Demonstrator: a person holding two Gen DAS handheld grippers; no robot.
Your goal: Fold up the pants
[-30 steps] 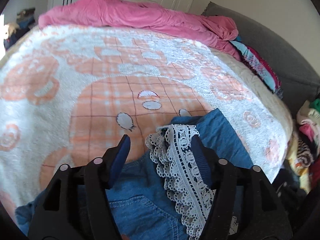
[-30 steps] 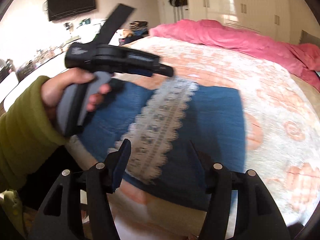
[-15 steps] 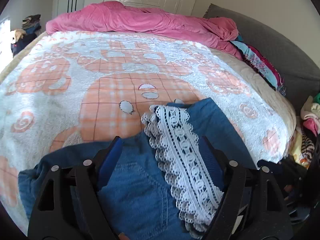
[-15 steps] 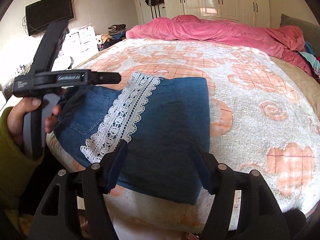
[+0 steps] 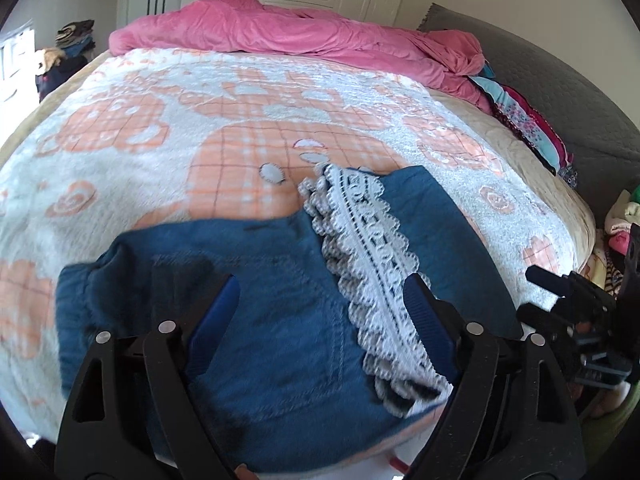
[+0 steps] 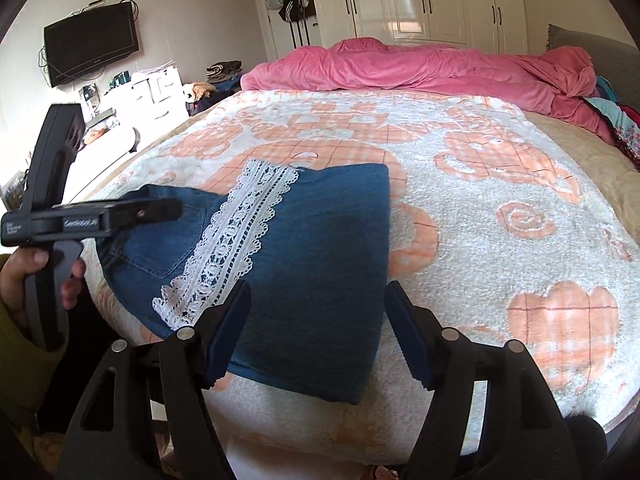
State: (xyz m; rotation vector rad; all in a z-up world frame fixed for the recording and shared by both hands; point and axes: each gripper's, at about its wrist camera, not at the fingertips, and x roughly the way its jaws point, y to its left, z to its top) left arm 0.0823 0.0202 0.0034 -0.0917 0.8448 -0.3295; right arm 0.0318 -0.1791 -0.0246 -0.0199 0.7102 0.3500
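Folded blue denim pants [image 5: 272, 300] with a white lace trim [image 5: 368, 240] lie near the front edge of the bed. They also show in the right wrist view [image 6: 320, 264], with the lace trim [image 6: 236, 236] running across them. My left gripper [image 5: 324, 300] is open and empty, raised above the pants' pocket side; it also shows at the left of the right wrist view [image 6: 160, 210]. My right gripper [image 6: 318, 308] is open and empty, held above the near edge of the folded leg.
The bed has a white and orange fleece blanket [image 6: 500, 216]. A crumpled pink duvet [image 5: 304, 36] lies along its far side. Colourful clothes [image 5: 524, 120] are piled by the grey headboard [image 5: 560, 92]. A TV [image 6: 90, 48], drawers and wardrobes line the walls.
Both grippers have pulled back and up from the pants, which now lie flat and folded on the bed. More of the bed is in view.
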